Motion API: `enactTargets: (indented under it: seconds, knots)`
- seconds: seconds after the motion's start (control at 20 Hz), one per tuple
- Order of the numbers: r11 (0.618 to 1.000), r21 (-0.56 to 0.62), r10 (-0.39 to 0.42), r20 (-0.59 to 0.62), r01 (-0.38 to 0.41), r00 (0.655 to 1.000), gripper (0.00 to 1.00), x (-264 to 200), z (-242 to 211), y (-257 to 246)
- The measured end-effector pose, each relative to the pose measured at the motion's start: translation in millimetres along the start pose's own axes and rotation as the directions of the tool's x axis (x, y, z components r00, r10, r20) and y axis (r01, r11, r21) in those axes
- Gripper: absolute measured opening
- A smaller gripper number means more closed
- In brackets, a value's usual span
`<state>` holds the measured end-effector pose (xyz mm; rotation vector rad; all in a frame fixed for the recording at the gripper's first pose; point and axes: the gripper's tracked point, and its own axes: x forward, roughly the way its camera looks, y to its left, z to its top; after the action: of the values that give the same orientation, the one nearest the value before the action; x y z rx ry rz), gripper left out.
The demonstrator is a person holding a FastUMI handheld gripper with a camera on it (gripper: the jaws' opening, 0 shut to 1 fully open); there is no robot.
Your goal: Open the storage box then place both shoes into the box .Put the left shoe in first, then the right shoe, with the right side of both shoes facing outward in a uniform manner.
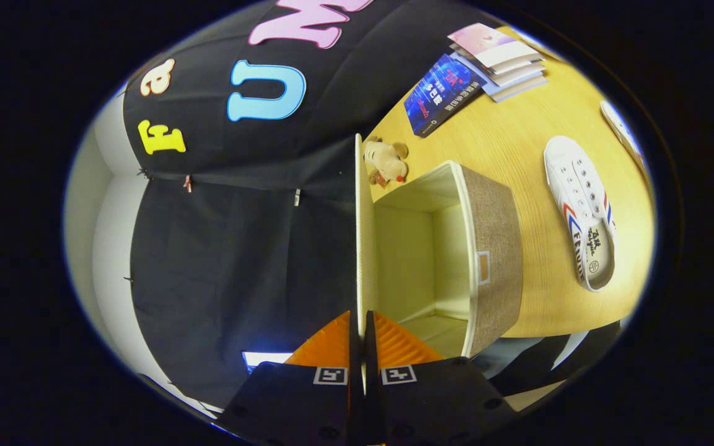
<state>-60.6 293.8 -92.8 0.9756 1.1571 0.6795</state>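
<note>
My gripper (362,322) is rolled on its side and shut on the edge of the storage box lid (364,229), a thin cream panel seen edge-on, lifted off the box. The box (496,248) is beige fabric with a cream lining; its inside stands open, with nothing in it that I can see. On the wooden table (518,148) beyond the box lies a white shoe (580,210) with red and blue stripes, sole down. A second white shoe (622,133) shows partly, farther off past the first one.
A small plush toy (387,161) sits on the table just behind the box, beside the raised lid. A dark blue book (444,93) and a stack of booklets (502,59) lie farther back. The booth's black cloth wall (239,235) hangs behind the lid.
</note>
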Motion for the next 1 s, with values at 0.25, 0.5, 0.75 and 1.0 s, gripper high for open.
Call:
enactTargets:
  seconds: [0.25,0.5,0.75,1.0]
  knots:
    - [0.984,-0.12,-0.13,0.049,0.135,0.99,0.05,21.7,1.3,50.8]
    - [0.963,-0.234,-0.128,0.029,0.131,0.991,0.07,74.2,-11.4,127.3]
    - [0.951,-0.288,-0.128,-0.035,0.113,0.991,0.07,153.9,-40.5,158.3]
    - [0.926,-0.349,-0.181,-0.079,0.143,0.98,0.08,222.7,-69.6,150.9]
